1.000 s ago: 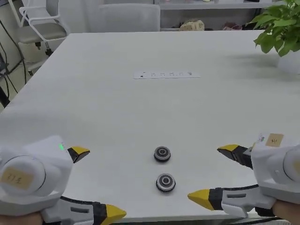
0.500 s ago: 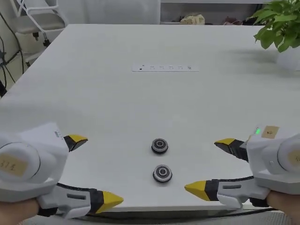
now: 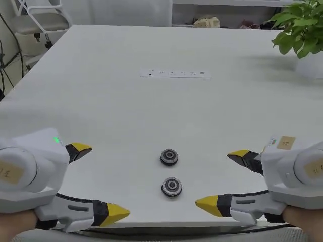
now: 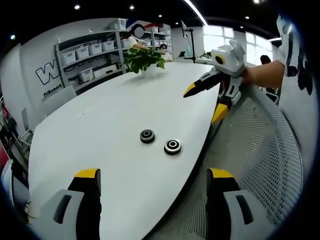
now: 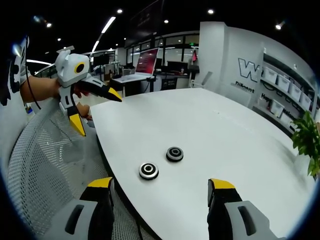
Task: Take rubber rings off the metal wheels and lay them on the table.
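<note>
Wheels (image 3: 172, 187): ringed, loose.
Left tongs (image 3: 102, 180), right tongs (image 3: 218, 178): released, flanking wheels.
Risk: wheel rolling off surface (image 3: 151, 111) if nudged.

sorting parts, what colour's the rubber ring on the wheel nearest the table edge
Black rubber ring, best in the left gripper view.

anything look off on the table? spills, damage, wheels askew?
Nothing stands out. Nearer wheel and farther wheel lie flat, apart, by the table edge. Left gripper and right gripper open, touching neither.
</note>
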`<control>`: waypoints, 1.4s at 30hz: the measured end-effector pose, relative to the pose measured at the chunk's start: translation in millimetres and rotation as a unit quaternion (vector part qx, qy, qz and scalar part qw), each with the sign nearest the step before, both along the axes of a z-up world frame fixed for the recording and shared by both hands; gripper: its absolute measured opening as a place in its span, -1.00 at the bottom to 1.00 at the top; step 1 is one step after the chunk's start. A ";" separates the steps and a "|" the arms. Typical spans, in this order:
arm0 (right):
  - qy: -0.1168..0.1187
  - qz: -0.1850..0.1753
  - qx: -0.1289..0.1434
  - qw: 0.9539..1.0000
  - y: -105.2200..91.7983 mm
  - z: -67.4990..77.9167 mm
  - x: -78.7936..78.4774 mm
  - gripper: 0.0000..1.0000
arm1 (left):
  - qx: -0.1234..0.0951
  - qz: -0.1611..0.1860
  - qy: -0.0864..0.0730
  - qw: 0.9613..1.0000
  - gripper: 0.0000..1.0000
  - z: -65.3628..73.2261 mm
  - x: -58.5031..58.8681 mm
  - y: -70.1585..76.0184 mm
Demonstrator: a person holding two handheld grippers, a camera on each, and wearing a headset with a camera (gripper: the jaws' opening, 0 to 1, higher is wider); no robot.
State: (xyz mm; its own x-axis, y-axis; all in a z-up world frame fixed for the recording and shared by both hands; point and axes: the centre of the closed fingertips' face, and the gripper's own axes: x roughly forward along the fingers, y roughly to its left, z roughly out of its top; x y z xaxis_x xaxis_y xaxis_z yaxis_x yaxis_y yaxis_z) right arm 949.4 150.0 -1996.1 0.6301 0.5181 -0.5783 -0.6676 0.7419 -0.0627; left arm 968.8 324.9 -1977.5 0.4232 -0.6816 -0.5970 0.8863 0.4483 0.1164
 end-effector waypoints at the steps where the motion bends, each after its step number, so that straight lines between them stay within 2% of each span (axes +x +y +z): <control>1: 0.001 0.001 0.001 1.000 0.5 0.1 0.0 0.51 | -0.009 0.002 0.008 1.000 0.68 1.4 0.3 -0.7; 3: 0.002 0.002 0.003 1.000 1.2 0.4 0.4 0.52 | -0.015 0.010 0.017 1.000 0.68 2.1 3.0 0.6; 7: 0.000 0.002 0.005 1.000 1.3 2.0 1.3 0.51 | -0.026 0.011 0.015 0.999 0.61 6.8 3.5 0.1; 8: 0.003 -0.001 0.008 1.000 0.8 1.8 1.4 0.52 | -0.034 0.007 0.021 0.999 0.61 8.3 2.2 -1.8; 10: 0.008 -0.001 0.009 1.000 1.5 0.8 0.8 0.55 | -0.035 0.008 0.024 0.999 0.60 8.0 2.5 -2.1; 14: 0.000 0.004 0.005 1.000 1.7 3.6 1.1 0.53 | -0.037 0.007 0.027 0.999 0.58 8.9 2.3 -2.3; 24: 0.001 0.014 0.007 1.000 2.3 7.5 0.4 0.58 | -0.071 0.019 0.040 0.996 0.57 24.1 10.3 -1.8; 31: -0.001 0.015 0.012 1.000 -0.9 13.4 5.6 0.57 | -0.065 0.005 0.034 0.997 0.56 28.1 15.3 -6.2; 38: -0.008 0.008 0.015 1.000 -7.6 12.8 19.0 0.56 | -0.060 -0.015 0.025 0.998 0.55 29.2 20.5 -16.7; 42: -0.009 0.014 0.012 1.000 -8.0 11.1 24.3 0.56 | -0.061 -0.021 0.027 0.998 0.53 28.6 23.6 -22.7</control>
State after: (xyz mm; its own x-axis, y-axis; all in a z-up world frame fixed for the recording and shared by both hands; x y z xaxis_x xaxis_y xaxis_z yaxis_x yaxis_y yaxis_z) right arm 973.7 142.0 -1985.1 0.6249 0.5490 -0.5551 -0.6872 0.7242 -0.0575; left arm 992.4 302.3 -1949.0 0.3613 -0.7673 -0.5299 0.9085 0.4177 0.0147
